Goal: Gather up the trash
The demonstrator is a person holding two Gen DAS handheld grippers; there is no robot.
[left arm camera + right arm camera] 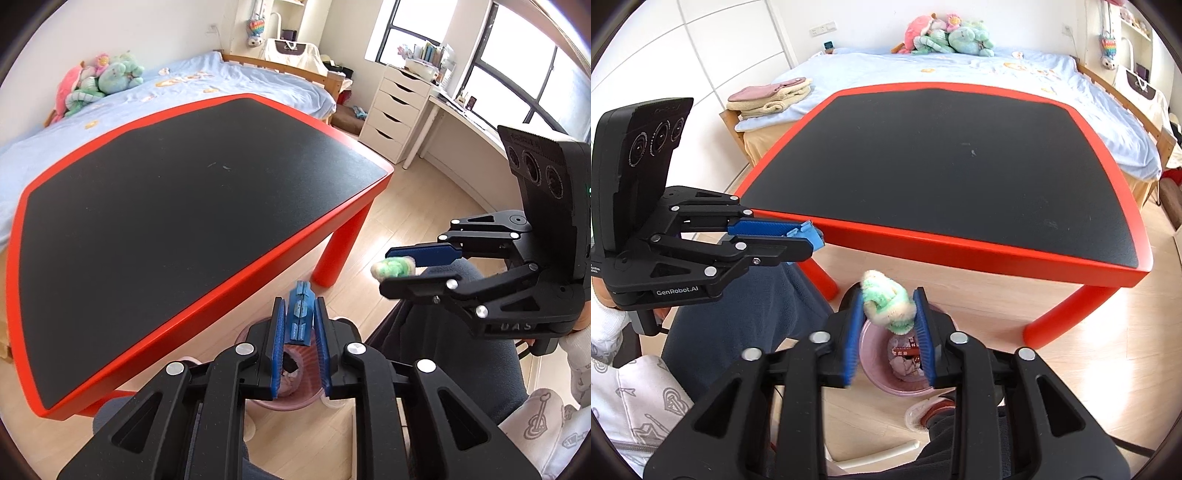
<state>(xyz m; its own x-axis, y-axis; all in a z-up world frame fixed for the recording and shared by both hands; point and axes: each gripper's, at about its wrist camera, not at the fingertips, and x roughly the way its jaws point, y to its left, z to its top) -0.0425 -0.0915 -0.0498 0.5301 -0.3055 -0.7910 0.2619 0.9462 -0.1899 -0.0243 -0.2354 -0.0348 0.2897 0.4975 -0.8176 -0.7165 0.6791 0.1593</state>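
My left gripper (300, 314) is shut on a flat blue plastic piece (301, 317) and holds it above the pink trash bin (295, 400) on the floor. It also shows in the right wrist view (809, 236), left of the table. My right gripper (888, 314) is shut on a crumpled green and white wad (886, 302) above the pink bin (871, 373), which holds several scraps. In the left wrist view the right gripper (386, 267) holds the wad (393, 267) at the right.
A red-rimmed table with a black top (207, 206) (960, 166) stands just beyond the bin. A bed with plush toys (945, 35) lies behind it. White drawers (395, 107) and a desk stand by the window. My legs are beside the bin.
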